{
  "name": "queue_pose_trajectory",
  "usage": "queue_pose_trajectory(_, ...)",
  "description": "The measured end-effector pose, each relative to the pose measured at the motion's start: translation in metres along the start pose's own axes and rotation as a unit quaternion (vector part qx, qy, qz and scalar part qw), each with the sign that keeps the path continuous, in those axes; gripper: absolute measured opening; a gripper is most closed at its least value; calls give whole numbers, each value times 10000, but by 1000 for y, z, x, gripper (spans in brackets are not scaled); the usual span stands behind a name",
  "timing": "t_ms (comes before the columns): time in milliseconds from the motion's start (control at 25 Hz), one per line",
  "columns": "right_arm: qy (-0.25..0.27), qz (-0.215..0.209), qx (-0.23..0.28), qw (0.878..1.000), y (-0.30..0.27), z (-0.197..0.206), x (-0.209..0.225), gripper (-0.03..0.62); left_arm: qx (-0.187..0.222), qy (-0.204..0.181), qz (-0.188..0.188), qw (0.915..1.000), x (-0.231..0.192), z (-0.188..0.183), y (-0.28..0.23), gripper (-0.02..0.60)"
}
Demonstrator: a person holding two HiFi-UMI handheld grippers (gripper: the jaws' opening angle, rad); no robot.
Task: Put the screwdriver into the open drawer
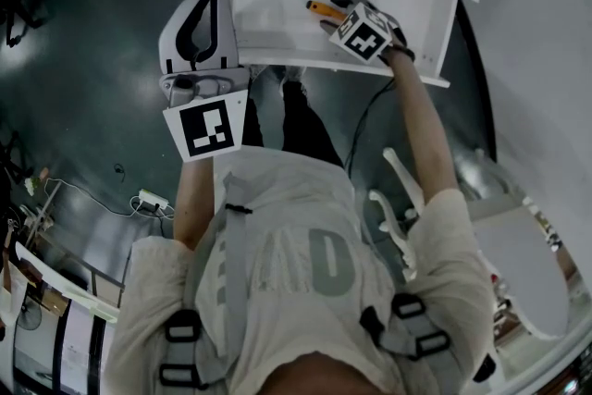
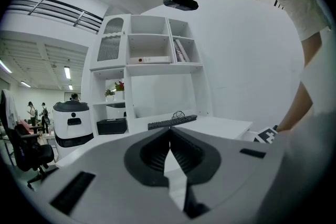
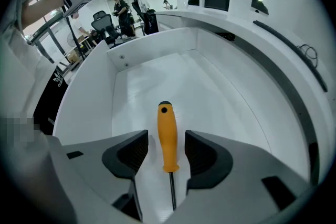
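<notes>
White drawer (image 3: pixel 149 68) holds orange screwdriver (image 3: pixel 168 131); right tongs (image 3: pixel 166 140) parted astride it.
</notes>
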State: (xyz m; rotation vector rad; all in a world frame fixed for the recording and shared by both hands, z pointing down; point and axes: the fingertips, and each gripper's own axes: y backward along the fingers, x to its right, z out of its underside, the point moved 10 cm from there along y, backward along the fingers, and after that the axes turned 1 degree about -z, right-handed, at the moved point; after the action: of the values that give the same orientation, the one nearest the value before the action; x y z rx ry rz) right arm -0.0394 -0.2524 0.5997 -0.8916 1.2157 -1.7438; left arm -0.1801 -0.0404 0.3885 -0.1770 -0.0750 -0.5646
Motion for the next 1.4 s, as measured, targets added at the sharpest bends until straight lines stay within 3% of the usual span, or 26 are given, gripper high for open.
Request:
queue_pose_trajectory(280, 46, 11, -76, 10000, 3, -3, -1, 199, 77, 5, 5, 10000, -3, -1, -2, 6)
queue_pose_trajectory(480, 17, 327, -72, 9994, 24, -12, 4, 199, 214, 121, -106, 9996, -7, -9, 2, 6)
queue_pose_trajectory(640, -150, 761, 111, 9969, 42, -19, 21, 199, 495, 151, -69, 9986, -8, -12, -6, 6)
queue_pose_trajectory(920, -688, 1738, 493, 9811, 114, -37, 45, 179, 994, 306, 127, 9945, -5, -42, -18, 6)
queue_pose_trajectory(1080, -967, 2537, 1036, 9568, 191, -34, 46, 109, 1296, 262, 388, 9905, 10, -80, -18, 6)
queue_pose_trajectory(1200, -1269, 3077, 1517, 9307, 234, -26, 35, 61, 1450, 251, 489, 9879, 21, -95, -13, 6)
queue_pose_trajectory(1280, -1627, 3488, 1922, 9027, 258, -22, 27, 38, 1592, 218, 595, 9852, 27, -103, -14, 6)
queue_pose_trajectory(1400, -2128, 4059, 2611, 8496, 290, -16, 4, 20, 1748, 135, 779, 9814, 36, -115, -14, 6)
